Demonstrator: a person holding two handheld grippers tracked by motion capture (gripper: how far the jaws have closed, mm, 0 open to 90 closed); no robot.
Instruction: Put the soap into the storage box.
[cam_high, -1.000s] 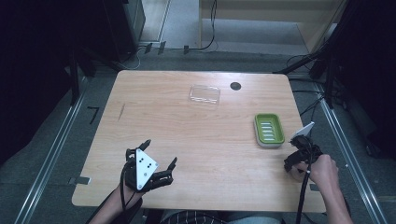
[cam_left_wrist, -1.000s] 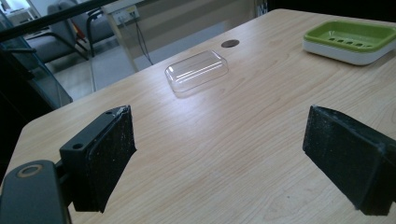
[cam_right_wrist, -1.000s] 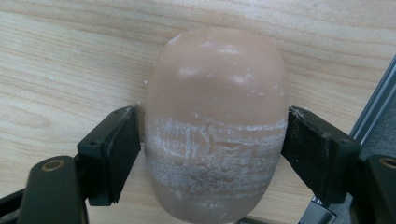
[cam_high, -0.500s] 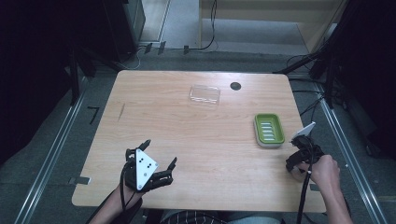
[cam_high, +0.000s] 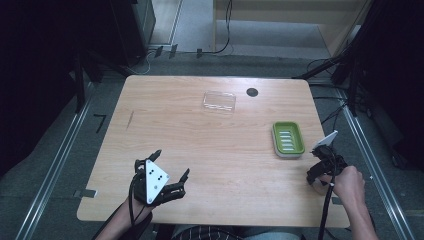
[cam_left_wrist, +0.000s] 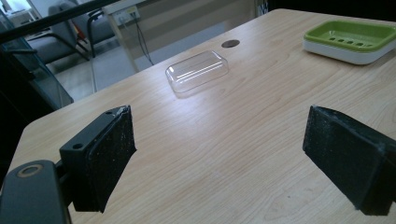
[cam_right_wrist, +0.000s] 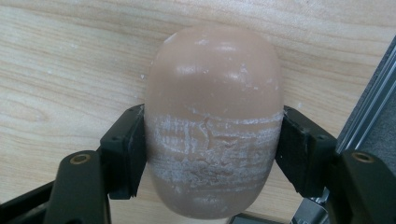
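A pinkish-beige soap bar (cam_right_wrist: 212, 93) with white scuff marks sits between the two jaws of my right gripper (cam_right_wrist: 212, 156), which is shut on its sides. In the high view that right gripper (cam_high: 321, 174) is by the table's right edge, just in front of the green soap dish (cam_high: 288, 139). My left gripper (cam_high: 172, 163) is at the front left of the table, open with nothing between its pads (cam_left_wrist: 109, 154). The green soap dish (cam_left_wrist: 352, 39) and a clear plastic lid (cam_left_wrist: 197, 70) lie ahead of it.
The clear plastic lid (cam_high: 219, 101) lies at the back middle of the wooden table (cam_high: 200, 135), beside a round black hole (cam_high: 252, 92). A metal rail (cam_high: 367, 160) runs along the floor right of the table, close to the right hand.
My right gripper has drawn slightly toward the table's near edge with the soap in it. The left gripper has stayed put.
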